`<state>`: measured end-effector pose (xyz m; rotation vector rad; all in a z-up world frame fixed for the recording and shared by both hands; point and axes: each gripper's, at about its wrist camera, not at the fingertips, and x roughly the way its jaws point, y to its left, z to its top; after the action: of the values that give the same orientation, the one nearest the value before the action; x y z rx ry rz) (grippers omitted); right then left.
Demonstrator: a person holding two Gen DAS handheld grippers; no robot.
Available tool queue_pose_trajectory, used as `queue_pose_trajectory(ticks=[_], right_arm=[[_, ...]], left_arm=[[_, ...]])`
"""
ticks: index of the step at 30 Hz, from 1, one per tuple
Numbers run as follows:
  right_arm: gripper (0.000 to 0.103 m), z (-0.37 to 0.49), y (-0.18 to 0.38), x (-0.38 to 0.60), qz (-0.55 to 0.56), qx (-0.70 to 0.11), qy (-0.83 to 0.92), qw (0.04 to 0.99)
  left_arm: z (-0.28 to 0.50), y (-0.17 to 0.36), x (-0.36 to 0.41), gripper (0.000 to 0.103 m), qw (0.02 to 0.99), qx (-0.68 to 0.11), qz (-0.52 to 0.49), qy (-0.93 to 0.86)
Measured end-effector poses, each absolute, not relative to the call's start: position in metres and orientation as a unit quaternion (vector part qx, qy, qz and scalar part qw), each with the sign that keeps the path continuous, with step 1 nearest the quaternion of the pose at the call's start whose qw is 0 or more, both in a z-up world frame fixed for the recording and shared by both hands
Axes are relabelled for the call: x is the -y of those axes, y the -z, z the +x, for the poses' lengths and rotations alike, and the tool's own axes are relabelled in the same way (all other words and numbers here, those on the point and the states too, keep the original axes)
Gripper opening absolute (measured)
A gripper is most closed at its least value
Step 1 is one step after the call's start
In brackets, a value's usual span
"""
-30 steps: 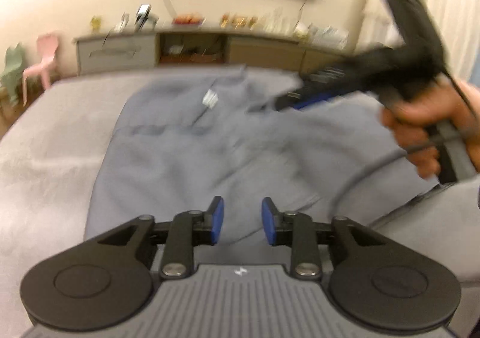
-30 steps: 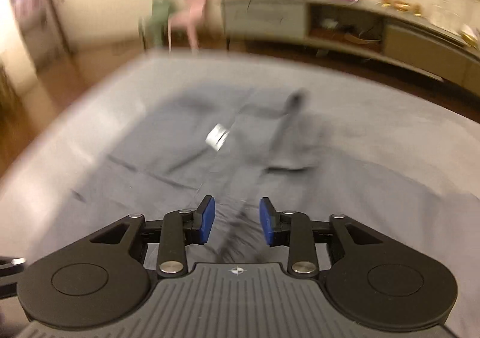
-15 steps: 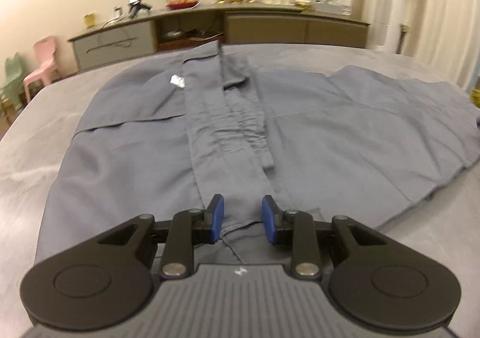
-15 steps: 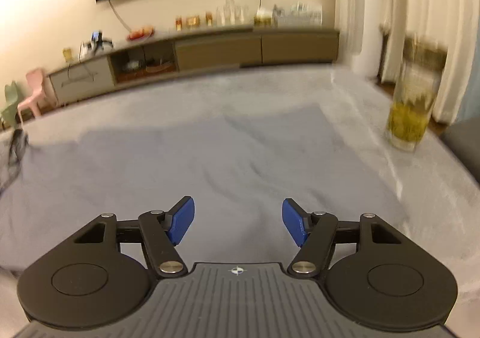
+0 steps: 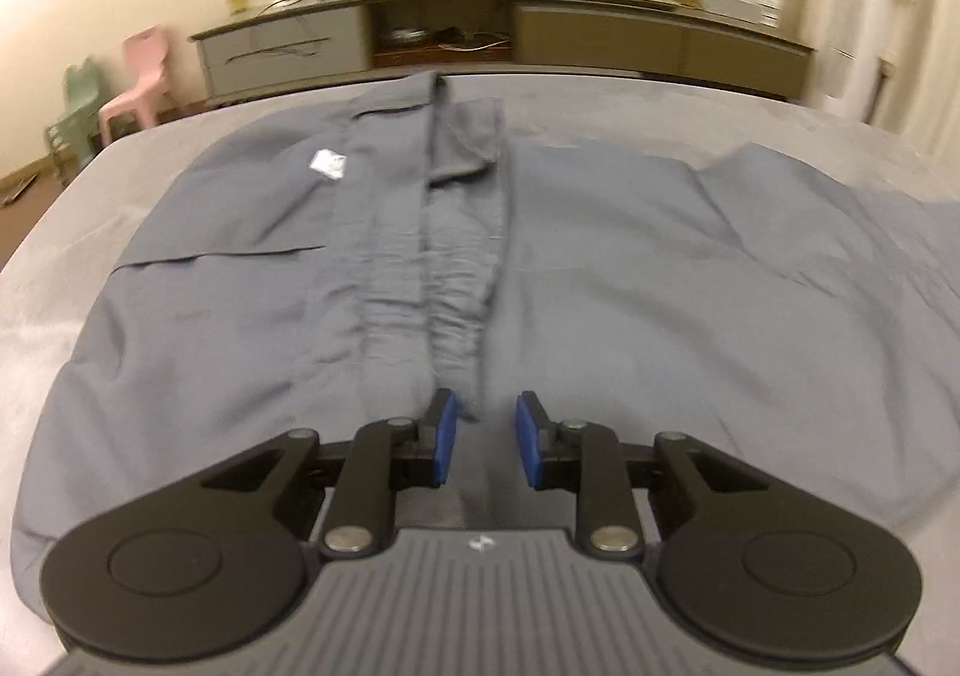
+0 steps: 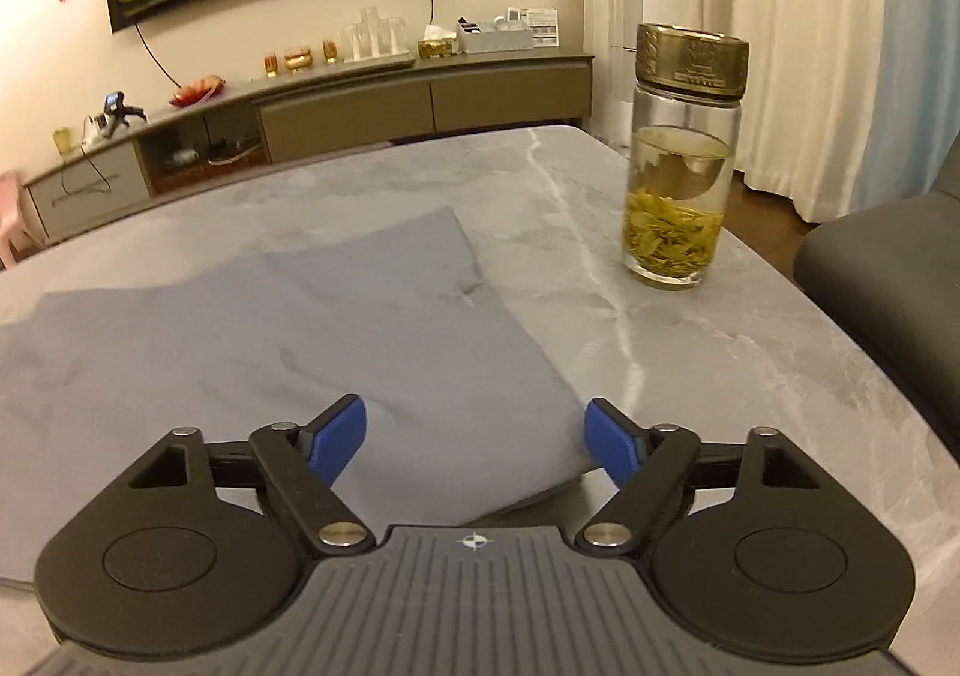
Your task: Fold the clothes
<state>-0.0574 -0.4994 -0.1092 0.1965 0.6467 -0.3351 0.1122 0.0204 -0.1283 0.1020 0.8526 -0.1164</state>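
Note:
A grey-blue garment [image 5: 600, 268] lies spread flat on the grey marble table [image 6: 690, 364], a bunched fold running down its middle and a white label [image 5: 327, 163] at the far left. My left gripper [image 5: 483, 436] hovers low over the near end of that fold. Its jaws are closing, a narrow gap still shows, and the pads press on nothing. In the right wrist view, the garment's right end [image 6: 336, 328] lies under my right gripper [image 6: 477, 436]. Those jaws are opening wide over the near corner, with nothing held.
A glass bottle [image 6: 678, 166] of tea with a metal lid stands on the table, right of the garment's far corner. A dark seat [image 6: 888, 256] sits off the table's right edge. Beyond the table are a long sideboard [image 5: 540, 28] and small chairs [image 5: 141, 76].
The right gripper swung from the garment's middle to its right end by the bottle, and its jaws spread wide. The left gripper came closer over the centre fold, its gap slightly narrower.

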Motion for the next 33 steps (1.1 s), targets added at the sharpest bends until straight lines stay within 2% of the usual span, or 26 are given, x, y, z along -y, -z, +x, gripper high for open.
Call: queue_pose_trajectory(ticks=[4, 7, 8, 9, 10, 11, 13, 18, 20, 24, 26, 27, 28, 31, 33], right_arm=[[0.087, -0.05, 0.116, 0.514, 0.074, -0.337, 0.175, 0.922], [0.078, -0.047, 0.128, 0.522, 0.096, -0.352, 0.154, 0.918], [0.069, -0.048, 0.128, 0.517, 0.086, -0.352, 0.142, 0.921], [0.052, -0.049, 0.127, 0.511, 0.077, -0.351, 0.13, 0.924], [0.04, -0.049, 0.126, 0.506, 0.067, -0.35, 0.119, 0.927], [0.023, -0.049, 0.125, 0.5, 0.062, -0.351, 0.104, 0.929], [0.017, -0.051, 0.122, 0.483, 0.012, -0.342, 0.104, 0.934], [0.017, -0.063, 0.115, 0.433, -0.117, -0.298, 0.097, 0.942], [0.017, -0.067, 0.115, 0.415, -0.162, -0.284, 0.09, 0.941], [0.016, -0.071, 0.121, 0.387, -0.232, -0.271, 0.067, 0.932], [0.016, -0.073, 0.121, 0.379, -0.25, -0.261, 0.06, 0.93], [0.016, -0.074, 0.121, 0.377, -0.255, -0.256, 0.055, 0.931], [0.016, -0.076, 0.121, 0.375, -0.259, -0.251, 0.049, 0.931], [0.019, -0.08, 0.12, 0.37, -0.258, -0.242, 0.03, 0.935], [0.034, -0.086, 0.11, 0.376, -0.213, -0.235, 0.002, 0.948]], left_arm=[[0.113, 0.109, -0.001, 0.02, 0.9, -0.429, 0.065, 0.046], [0.105, 0.071, 0.044, 0.02, 0.913, -0.391, 0.057, 0.103], [0.103, 0.057, 0.062, 0.02, 0.916, -0.377, 0.053, 0.126], [0.103, 0.048, 0.083, 0.02, 0.916, -0.367, 0.053, 0.151], [0.106, 0.038, 0.109, 0.021, 0.912, -0.364, 0.05, 0.184], [0.109, 0.028, 0.135, 0.021, 0.906, -0.361, 0.047, 0.217], [0.119, 0.017, 0.191, 0.022, 0.886, -0.369, 0.039, 0.279], [0.133, 0.013, 0.339, 0.034, 0.835, -0.386, 0.083, 0.383], [0.132, 0.021, 0.383, 0.034, 0.821, -0.394, 0.103, 0.401], [0.123, 0.044, 0.427, 0.044, 0.8, -0.405, 0.174, 0.407], [0.121, 0.061, 0.433, 0.042, 0.798, -0.41, 0.218, 0.384], [0.123, 0.067, 0.428, 0.033, 0.8, -0.409, 0.231, 0.373], [0.125, 0.072, 0.423, 0.009, 0.802, -0.408, 0.243, 0.362], [0.134, 0.066, 0.387, 0.002, 0.819, -0.402, 0.201, 0.355], [0.139, 0.056, 0.351, 0.002, 0.836, -0.403, 0.15, 0.341]])
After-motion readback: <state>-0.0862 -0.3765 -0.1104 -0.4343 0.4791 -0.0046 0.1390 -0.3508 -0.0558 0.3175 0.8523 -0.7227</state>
